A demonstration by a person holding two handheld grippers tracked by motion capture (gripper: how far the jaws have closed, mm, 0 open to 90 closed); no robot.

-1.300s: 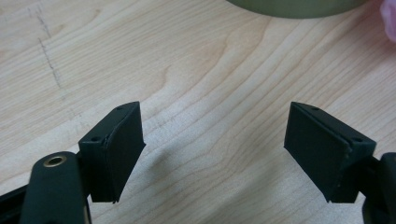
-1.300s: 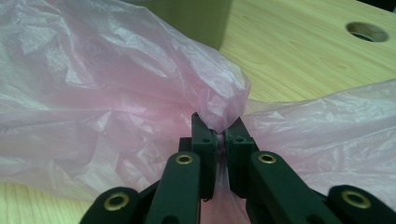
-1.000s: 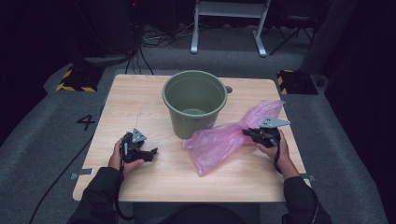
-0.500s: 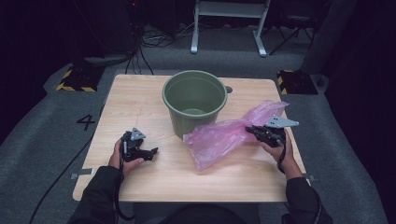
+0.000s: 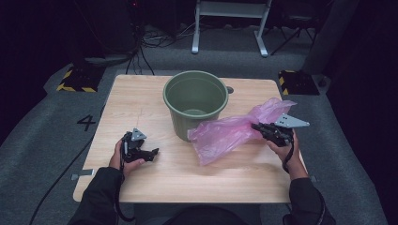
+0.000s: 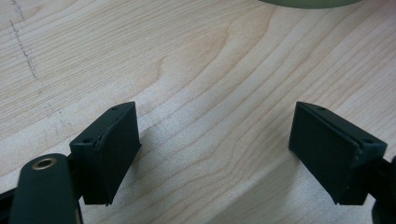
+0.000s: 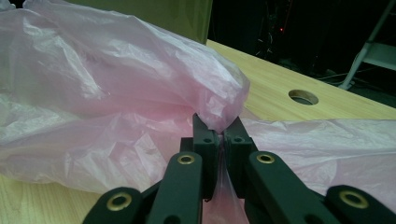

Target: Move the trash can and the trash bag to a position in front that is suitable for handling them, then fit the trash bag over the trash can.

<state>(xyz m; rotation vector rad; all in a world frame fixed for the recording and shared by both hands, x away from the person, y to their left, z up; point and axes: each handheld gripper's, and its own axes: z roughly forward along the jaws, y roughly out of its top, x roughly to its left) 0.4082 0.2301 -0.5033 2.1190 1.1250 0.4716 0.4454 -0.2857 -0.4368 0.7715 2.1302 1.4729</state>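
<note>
Dark grey carpet, with a painted number four and yellow-and-black striped blocks at the far corners, surrounds a pale wooden table [image 5: 141,101] in the high view. Near the table's front left corner the person's left hand [image 5: 123,159] rests on the wood holding the left gripper [image 5: 151,153], whose jaws point toward the table's middle and stand wide apart; the left gripper view looks down between its two black pads [image 6: 116,144] at bare wood grain, with nothing between them and a sliver of green at the top edge. At the middle of the table, toward its far edge, a green plastic bucket [image 5: 195,102] stands upright with its mouth open. Touching the bucket's front right side, a crumpled pink plastic bag [image 5: 225,136] stretches from there toward the table's right edge, its lower end lying on the wood and its upper end raised. By that right edge the right hand [image 5: 281,149] holds the right gripper [image 5: 257,126], its jaws pinched tight on a fold of the bag; in the right gripper view the film bunches over the pressed-together fingertips [image 7: 205,135] and a strip of it hangs down between them, with a round hole [image 7: 303,97] in the tabletop beyond.
</note>
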